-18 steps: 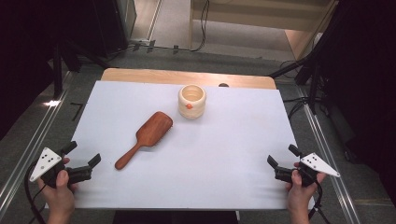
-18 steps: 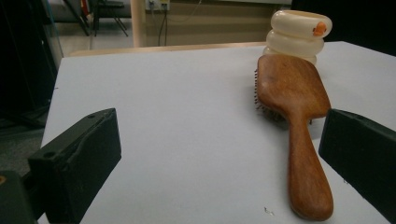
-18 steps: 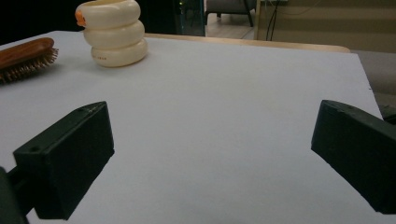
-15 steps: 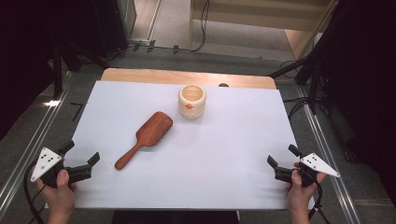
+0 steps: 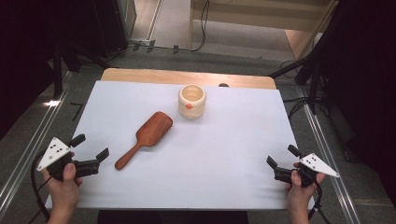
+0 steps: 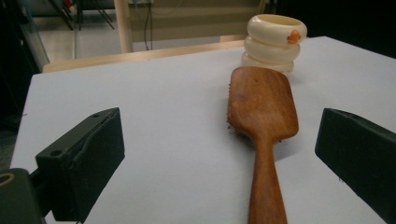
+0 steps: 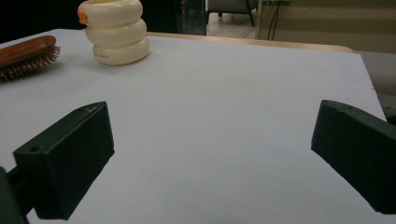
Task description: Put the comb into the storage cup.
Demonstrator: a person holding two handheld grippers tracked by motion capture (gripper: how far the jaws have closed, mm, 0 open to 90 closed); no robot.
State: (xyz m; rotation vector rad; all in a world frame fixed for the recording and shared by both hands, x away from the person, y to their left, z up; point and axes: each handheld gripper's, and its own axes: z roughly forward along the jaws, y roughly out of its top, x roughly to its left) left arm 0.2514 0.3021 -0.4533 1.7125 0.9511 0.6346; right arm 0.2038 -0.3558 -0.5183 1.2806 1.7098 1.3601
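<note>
A brown wooden hairbrush (image 5: 144, 137) lies bristles down on the white sheet (image 5: 224, 154), its handle pointing to the near left. Behind it to the right stands a cream ringed cup (image 5: 192, 101) with an orange spot. My left gripper (image 5: 90, 146) is at the near left, open and empty, its jaws aimed at the brush handle a short way off. In the left gripper view the hairbrush (image 6: 264, 107) lies ahead between the jaws, with the cup (image 6: 274, 42) beyond. My right gripper (image 5: 282, 155) rests open and empty at the near right. The right gripper view has the cup (image 7: 116, 32) and the hairbrush (image 7: 25, 56) far off.
The sheet covers a wooden table whose far edge (image 5: 187, 77) shows bare. Metal rails (image 5: 28, 149) run along the floor on both sides, and cables (image 5: 299, 105) trail at the right. Dark equipment stands around the table.
My left gripper has shifted a little forward and to the right, toward the brush handle. The right gripper, the brush and the cup have stayed put.
</note>
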